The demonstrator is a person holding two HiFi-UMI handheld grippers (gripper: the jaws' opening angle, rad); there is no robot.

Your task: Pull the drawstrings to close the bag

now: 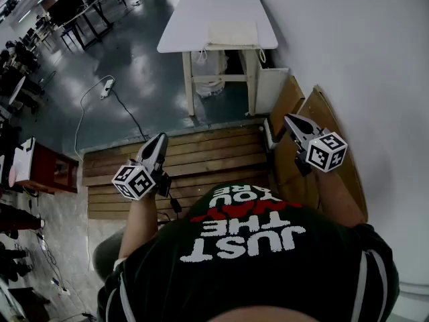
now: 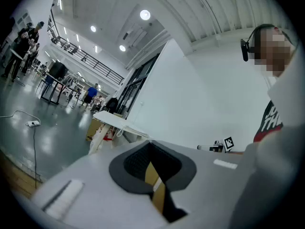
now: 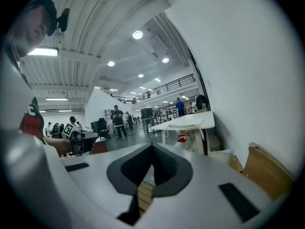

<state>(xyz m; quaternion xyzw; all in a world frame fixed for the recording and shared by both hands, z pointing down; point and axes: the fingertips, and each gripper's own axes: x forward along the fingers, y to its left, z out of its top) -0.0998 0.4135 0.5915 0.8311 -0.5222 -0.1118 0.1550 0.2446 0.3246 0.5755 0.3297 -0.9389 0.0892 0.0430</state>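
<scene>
A cream drawstring bag (image 1: 232,33) lies flat at the near edge of a white table (image 1: 194,9), several steps ahead of me. Its cords hang over the table edge. The left gripper view shows the bag (image 2: 133,128) far off, and so does the right gripper view (image 3: 182,127). My left gripper (image 1: 161,137) is held level at waist height, jaws shut with nothing between them (image 2: 151,143). My right gripper (image 1: 289,119) is also shut and empty (image 3: 152,146), close to the white wall. Both are far from the bag.
I stand on a wooden pallet (image 1: 201,154). Brown boards (image 1: 315,106) lean on the wall at right. A white sack (image 1: 213,79) sits under the table. A power strip with cable (image 1: 107,86) lies on the grey floor at left, with a red cabinet (image 1: 47,170) beyond.
</scene>
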